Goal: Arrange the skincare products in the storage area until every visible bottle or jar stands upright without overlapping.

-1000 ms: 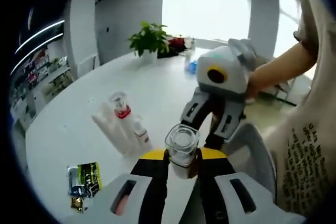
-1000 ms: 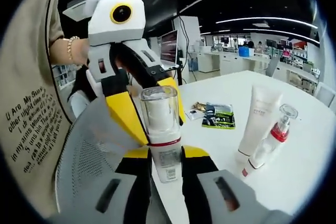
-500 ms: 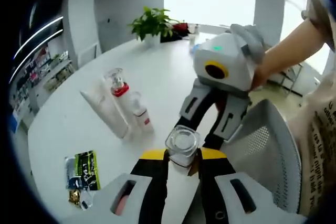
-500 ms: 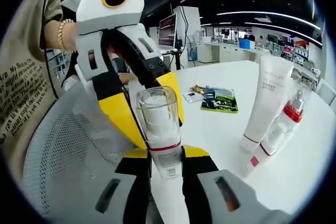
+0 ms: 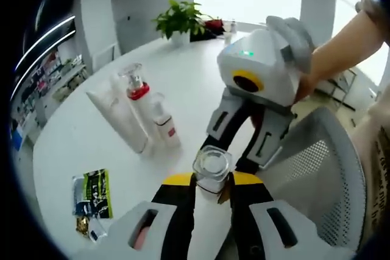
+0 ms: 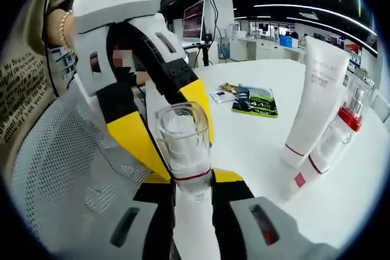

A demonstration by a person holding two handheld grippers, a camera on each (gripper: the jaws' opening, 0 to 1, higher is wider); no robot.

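Two grippers are clamping one clear-capped bottle (image 5: 211, 172) between them: the left gripper (image 5: 212, 182) is pinching it at lower centre of the left gripper view, and the right gripper (image 6: 191, 178) is gripping it below its red band at lower centre of the right gripper view. A grey mesh chair back (image 6: 67, 168) is sitting close behind the held bottle, filling the lower left of the right gripper view and crowding that side. Open white table (image 5: 79, 150) is stretching away at centre left in the left gripper view, its curved edge running along the left. A white tube (image 6: 314, 98) and a red-collared pump bottle (image 6: 341, 129) are leaning together at the right of the right gripper view, touching. Printing on the tube is too small to read. A green packet (image 6: 255, 100) is lying flat near upper centre. A potted plant (image 5: 181, 19) is standing at the table's far edge, upper centre.
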